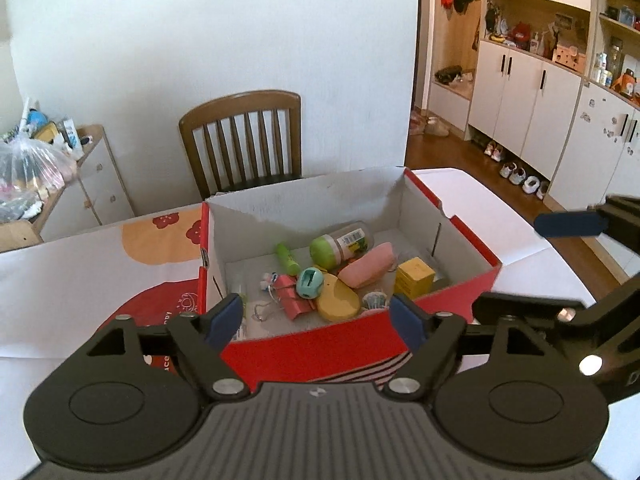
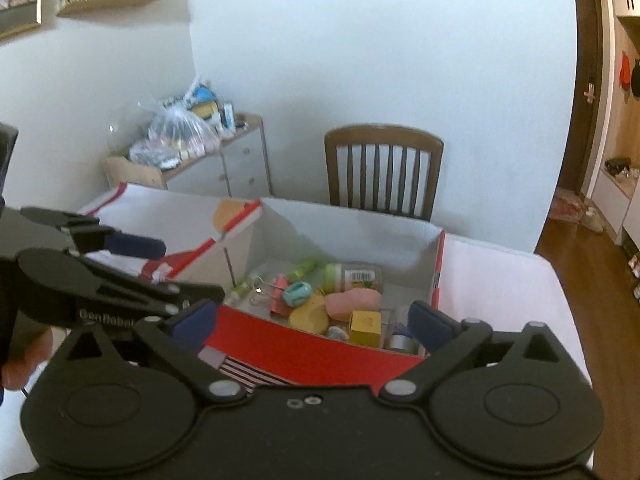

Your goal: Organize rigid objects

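Note:
A red cardboard box [image 1: 312, 350] [image 2: 316, 350] stands open on the white table. Inside lie a green-capped jar [image 1: 340, 244] [image 2: 352, 276], a pink pouch [image 1: 366, 266] [image 2: 352, 303], a yellow block [image 1: 414, 278] [image 2: 365, 326], a yellow oval case [image 1: 338, 300] [image 2: 309, 315], a teal sharpener [image 1: 310, 282] [image 2: 297, 293], a green tube [image 1: 287, 258], and pink binder clips [image 1: 292, 294]. My left gripper [image 1: 318, 318] is open and empty, just before the box's near wall. My right gripper [image 2: 314, 326] is open and empty, over the near wall.
A brown wooden chair [image 1: 244, 140] [image 2: 382, 168] stands behind the table. A low drawer unit with a plastic bag [image 1: 28, 168] [image 2: 180, 132] is at the left. A red and orange printed cloth [image 1: 160, 236] lies left of the box. The table edge [image 2: 568, 308] runs right.

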Demonstrator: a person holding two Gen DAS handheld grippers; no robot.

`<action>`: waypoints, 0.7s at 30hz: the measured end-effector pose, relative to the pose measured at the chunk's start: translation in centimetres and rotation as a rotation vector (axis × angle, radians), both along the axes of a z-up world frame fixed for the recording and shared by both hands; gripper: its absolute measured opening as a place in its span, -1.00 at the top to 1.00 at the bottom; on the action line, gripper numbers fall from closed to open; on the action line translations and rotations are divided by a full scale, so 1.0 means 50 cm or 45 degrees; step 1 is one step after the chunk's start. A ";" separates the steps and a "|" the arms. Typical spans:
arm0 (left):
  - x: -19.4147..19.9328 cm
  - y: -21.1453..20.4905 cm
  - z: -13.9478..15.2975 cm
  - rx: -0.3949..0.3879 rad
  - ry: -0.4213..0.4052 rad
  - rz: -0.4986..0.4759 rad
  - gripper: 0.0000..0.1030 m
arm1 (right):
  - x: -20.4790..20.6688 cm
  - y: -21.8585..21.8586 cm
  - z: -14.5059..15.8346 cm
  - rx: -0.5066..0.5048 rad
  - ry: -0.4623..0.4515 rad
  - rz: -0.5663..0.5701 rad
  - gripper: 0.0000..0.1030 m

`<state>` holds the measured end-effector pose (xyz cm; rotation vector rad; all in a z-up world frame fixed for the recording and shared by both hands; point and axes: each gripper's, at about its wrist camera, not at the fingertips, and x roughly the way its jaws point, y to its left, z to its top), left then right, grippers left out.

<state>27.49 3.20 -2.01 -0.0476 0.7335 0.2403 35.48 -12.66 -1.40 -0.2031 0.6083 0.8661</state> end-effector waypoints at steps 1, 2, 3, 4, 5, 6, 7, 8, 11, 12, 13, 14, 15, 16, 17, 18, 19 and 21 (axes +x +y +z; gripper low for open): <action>-0.008 -0.006 0.002 0.002 -0.013 0.000 -0.60 | -0.006 -0.006 0.003 0.014 -0.007 0.001 -0.99; -0.015 -0.012 0.004 -0.001 -0.024 -0.001 -0.60 | -0.011 -0.012 0.006 0.030 -0.014 0.001 -0.99; -0.022 -0.017 0.006 -0.005 -0.031 0.000 -0.62 | -0.016 -0.018 0.009 0.047 -0.021 0.000 -0.99; -0.029 -0.022 0.007 -0.006 -0.037 0.007 -0.69 | -0.021 -0.023 0.011 0.059 -0.028 -0.004 -0.99; -0.035 -0.028 0.008 -0.005 -0.041 0.011 -0.73 | -0.025 -0.028 0.013 0.072 -0.033 -0.009 -0.99; -0.040 -0.032 0.009 -0.007 -0.047 0.014 -0.77 | -0.028 -0.034 0.015 0.085 -0.035 -0.012 -0.99; -0.046 -0.036 0.011 -0.015 -0.056 0.017 -0.84 | -0.031 -0.038 0.017 0.092 -0.035 -0.014 -0.99; -0.050 -0.038 0.013 -0.022 -0.063 0.020 -0.90 | -0.034 -0.042 0.017 0.097 -0.037 -0.015 -0.99; -0.066 -0.047 0.017 -0.038 -0.091 0.032 -0.99 | -0.042 -0.053 0.021 0.113 -0.041 -0.016 -0.99; -0.071 -0.051 0.018 -0.041 -0.097 0.040 -0.99 | -0.044 -0.057 0.022 0.121 -0.041 -0.021 -0.99; -0.079 -0.055 0.019 -0.044 -0.105 0.050 -0.99 | -0.041 -0.058 0.023 0.128 -0.036 -0.026 -0.99; -0.084 -0.056 0.019 -0.046 -0.111 0.057 -0.99 | -0.042 -0.062 0.023 0.140 -0.030 -0.032 -0.99; -0.088 -0.058 0.020 -0.047 -0.116 0.065 -0.99 | -0.042 -0.065 0.025 0.152 -0.022 -0.035 -0.99; -0.093 -0.061 0.021 -0.048 -0.121 0.074 -0.99 | -0.044 -0.069 0.026 0.158 -0.021 -0.040 -0.99; -0.099 -0.063 0.022 -0.052 -0.127 0.079 -0.99 | -0.047 -0.073 0.027 0.163 -0.027 -0.048 -0.99; -0.104 -0.064 0.023 -0.054 -0.135 0.084 -0.99 | -0.050 -0.077 0.028 0.170 -0.033 -0.054 -0.99; -0.107 -0.066 0.025 -0.054 -0.141 0.094 -0.99 | -0.052 -0.079 0.029 0.173 -0.036 -0.054 -0.99; -0.113 -0.068 0.028 -0.058 -0.149 0.109 -0.99 | -0.055 -0.082 0.030 0.178 -0.039 -0.052 -0.99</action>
